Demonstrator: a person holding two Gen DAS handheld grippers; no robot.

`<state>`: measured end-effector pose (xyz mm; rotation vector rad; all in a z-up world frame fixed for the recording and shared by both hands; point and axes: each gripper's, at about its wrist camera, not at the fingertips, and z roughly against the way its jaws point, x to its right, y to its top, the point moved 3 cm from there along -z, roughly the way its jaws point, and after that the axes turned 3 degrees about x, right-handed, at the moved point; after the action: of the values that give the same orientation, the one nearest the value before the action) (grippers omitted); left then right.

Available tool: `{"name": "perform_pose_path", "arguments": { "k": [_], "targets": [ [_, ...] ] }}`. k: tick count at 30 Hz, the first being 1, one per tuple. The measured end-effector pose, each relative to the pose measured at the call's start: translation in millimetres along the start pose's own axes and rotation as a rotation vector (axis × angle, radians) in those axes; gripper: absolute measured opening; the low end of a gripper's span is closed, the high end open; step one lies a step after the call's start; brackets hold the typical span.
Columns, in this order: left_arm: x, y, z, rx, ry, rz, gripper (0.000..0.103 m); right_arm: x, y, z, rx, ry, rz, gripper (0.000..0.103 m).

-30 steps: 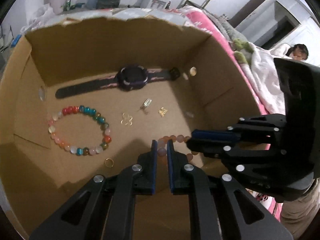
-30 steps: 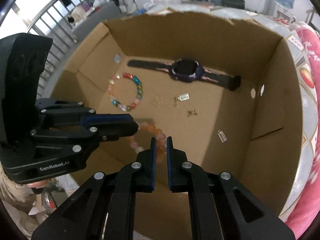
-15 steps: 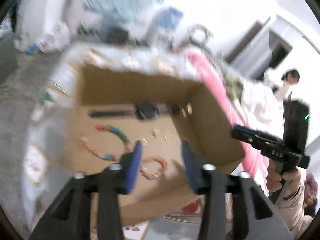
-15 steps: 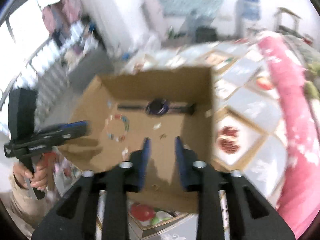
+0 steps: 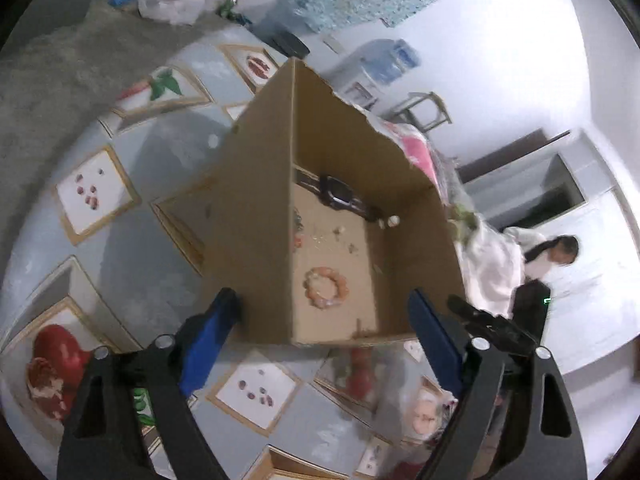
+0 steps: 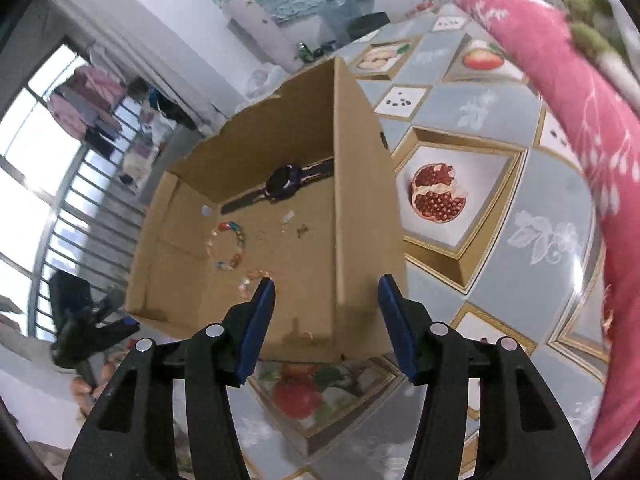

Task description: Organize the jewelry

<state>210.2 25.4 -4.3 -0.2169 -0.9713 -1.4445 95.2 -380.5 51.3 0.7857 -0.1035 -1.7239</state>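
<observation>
Both grippers withdrawn — fingers apart, box (image 5: 256, 216) edges clear

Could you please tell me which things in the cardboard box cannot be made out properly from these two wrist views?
- Left wrist view: the multicoloured bead bracelet is almost wholly hidden behind the box's near wall.
- Left wrist view: one end of the watch strap is cut off by that wall.
- Right wrist view: the pink bead bracelet is partly covered by the right gripper finger.
- Both views: the small metal pieces are too small to identify.

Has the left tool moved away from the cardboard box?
Yes. The left tool, jaws just opened and empty, has pulled back out of the cardboard box, leaving the orange bracelet inside.
</observation>
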Motion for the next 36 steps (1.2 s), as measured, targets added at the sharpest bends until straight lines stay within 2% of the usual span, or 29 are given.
{"name": "perform_pose_path", "arguments": {
  "k": [3,10,17,21,23,25,27,29,30,32,33,36],
  "targets": [
    [10,-6,1,0.016,0.051,-0.052,0.085,2,0,2,0.0,-0.003,-0.003,0.051],
    [11,-17,11,0.034,0.051,-0.044,0.085,-2,-28,21,0.012,-0.004,-0.01,0.048],
    [8,-57,50,0.031,0.036,-0.052,0.085,-18,-82,45,0.099,-0.052,-0.02,0.048],
    [4,-78,57,0.017,0.061,-0.069,0.085,-16,-101,44,0.124,-0.062,-0.042,0.049],
    [3,-81,62,0.034,0.063,-0.069,0.085,-16,-105,48,0.157,-0.053,-0.049,0.049],
    [8,-83,75,0.096,0.109,-0.111,0.085,-22,-111,63,0.221,-0.097,-0.031,0.051],
    [18,-91,90,0.162,0.167,-0.169,0.087,-28,-123,86,0.304,-0.167,-0.008,0.059],
    [27,-100,103,0.21,0.221,-0.209,0.087,-35,-136,104,0.371,-0.212,0.007,0.063],
    [34,-106,109,0.235,0.249,-0.238,0.088,-39,-140,109,0.398,-0.225,0.018,0.067],
    [44,-115,117,0.272,0.299,-0.281,0.097,-44,-149,117,0.449,-0.244,0.041,0.071],
    [53,-120,121,0.299,0.335,-0.316,0.097,-48,-155,122,0.474,-0.244,0.057,0.071],
    [68,-132,126,0.335,0.373,-0.382,0.097,-57,-167,129,0.509,-0.245,0.079,0.077]
  ]
}}
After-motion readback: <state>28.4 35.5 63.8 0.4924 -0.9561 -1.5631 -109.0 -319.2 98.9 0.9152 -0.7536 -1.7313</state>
